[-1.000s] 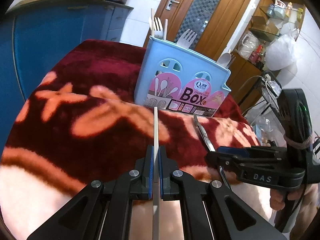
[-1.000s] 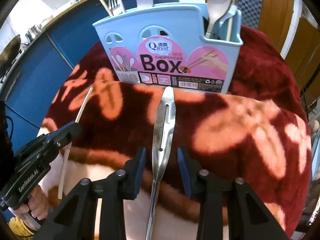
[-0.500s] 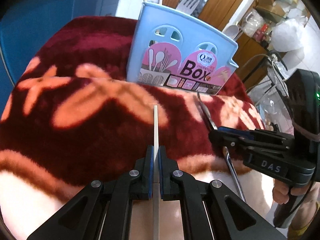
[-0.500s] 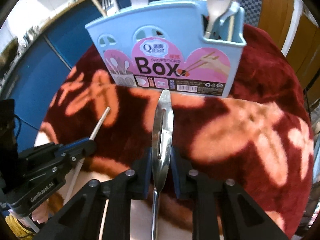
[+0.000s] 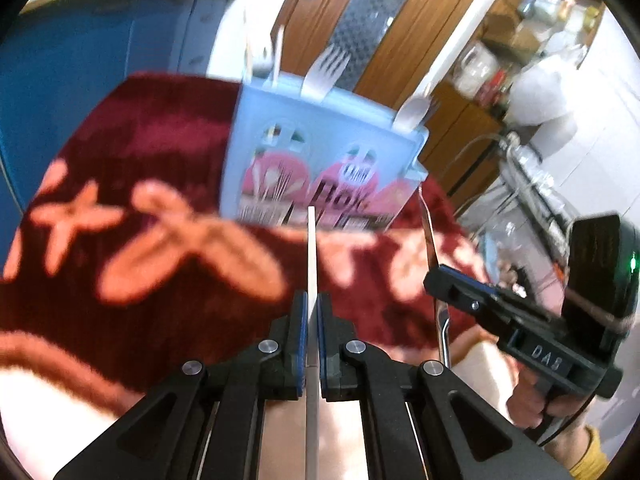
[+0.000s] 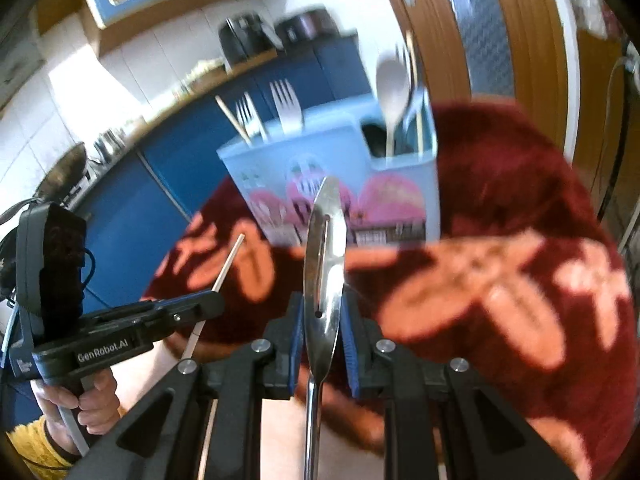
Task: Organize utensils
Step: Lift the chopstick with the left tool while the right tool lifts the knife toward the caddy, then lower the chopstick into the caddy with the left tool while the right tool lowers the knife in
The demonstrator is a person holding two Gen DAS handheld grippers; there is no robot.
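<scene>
A light blue utensil box (image 5: 320, 160) with a pink label stands on the red blanket; it also shows in the right wrist view (image 6: 340, 184), holding forks, a spoon and sticks. My left gripper (image 5: 312, 312) is shut on a pale chopstick (image 5: 311, 248) that points at the box. My right gripper (image 6: 320, 320) is shut on a slotted steel peeler (image 6: 324, 248), lifted and aimed at the box. Each gripper shows in the other's view: the right one (image 5: 444, 284) and the left one (image 6: 208, 304).
The red blanket with orange flowers (image 5: 140, 220) covers the table. A blue counter (image 6: 160, 168) stands behind on the left. A wooden door (image 5: 380, 20) and cluttered shelves (image 5: 540, 40) lie behind on the right.
Both grippers have lifted and tilted up with their utensils. The right gripper closed on the peeler over the last second. The box now sits farther ahead in both views.
</scene>
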